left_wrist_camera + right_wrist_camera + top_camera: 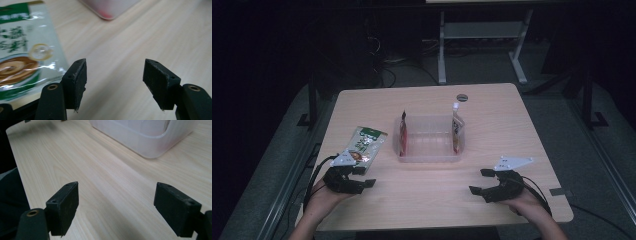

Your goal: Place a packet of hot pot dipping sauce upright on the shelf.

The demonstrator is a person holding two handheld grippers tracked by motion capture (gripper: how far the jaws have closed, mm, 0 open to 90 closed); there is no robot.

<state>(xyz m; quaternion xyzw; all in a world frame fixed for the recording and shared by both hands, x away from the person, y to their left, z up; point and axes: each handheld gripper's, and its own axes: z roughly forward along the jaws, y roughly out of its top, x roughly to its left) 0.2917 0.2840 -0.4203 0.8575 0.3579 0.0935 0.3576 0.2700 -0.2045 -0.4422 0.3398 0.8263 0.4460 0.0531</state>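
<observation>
In the high view, the work appears to be packing sachets into the clear rectangular plastic tub (430, 145) at the middle of the pale wooden surface (492, 115): a dark red pouch (403, 131) already stands against its left wall and a white-capped spouted pouch (456, 129) against its right, while the flat green-and-white printed food packet (366, 145) lies on the surface just left of the tub. The step in hand looks like the approach to that packet; the left hand-held gripper (362, 177) sits at the packet's near end, and the right hand-held gripper (479, 181) waits apart from the tub, near the front right, with nothing between its jaws. In the left gripper view, the left hand-held gripper (115, 83) has its jaws spread over bare wood, holding nothing; the packet (22, 50) lies just beside the left jaw, possibly brushing it, though the dim, close frame leaves that uncertain, and a corner of the tub (110, 8) shows ahead. The next move would call for swinging the jaws over the packet's edge before closing. In the right gripper view, the right hand-held gripper (116, 207) is likewise wide open above empty wood, with the tub (150, 138) beyond.
</observation>
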